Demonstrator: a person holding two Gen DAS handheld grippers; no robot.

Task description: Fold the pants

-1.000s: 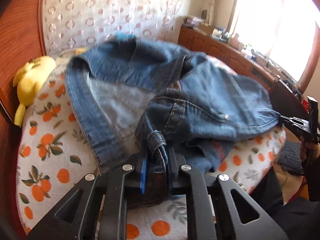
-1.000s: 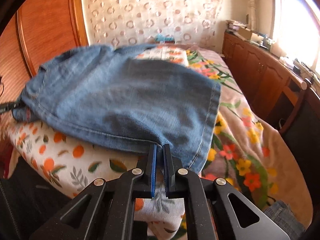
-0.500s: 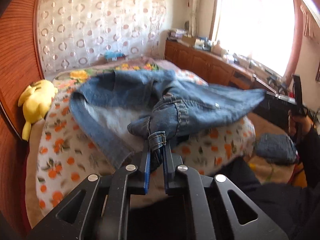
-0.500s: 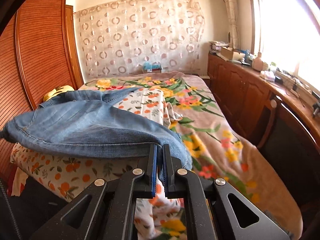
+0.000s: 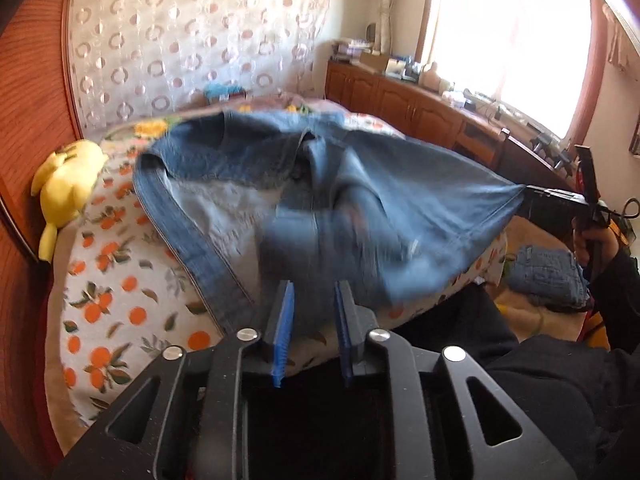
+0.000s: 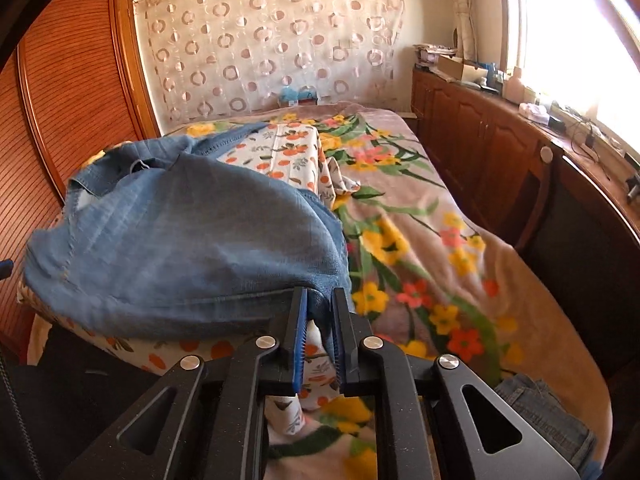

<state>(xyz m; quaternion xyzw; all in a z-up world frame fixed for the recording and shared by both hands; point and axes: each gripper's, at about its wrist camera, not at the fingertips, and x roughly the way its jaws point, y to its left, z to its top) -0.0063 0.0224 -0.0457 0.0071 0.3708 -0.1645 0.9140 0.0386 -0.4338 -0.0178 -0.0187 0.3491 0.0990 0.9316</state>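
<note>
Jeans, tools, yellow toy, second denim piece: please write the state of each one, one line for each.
Jeans: heaped on the orange-print bedding, motion-blurred near the camera.
Left tool: opening; pads apart, blurred denim between them.
Right tool: opening; hem between the pads.
Yellow plush toy: lying at the bed's left edge.
Folded denim: resting on the bed, right.

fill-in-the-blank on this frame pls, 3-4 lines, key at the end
1. The jeans lie on a cloth printed with ____.
2. The soft toy beside the jeans is ____ in colour.
3. The pads of the left gripper are ____ in colour.
4. The folded jeans lie on the ____.

Missing words: oranges; yellow; blue; bed
</note>
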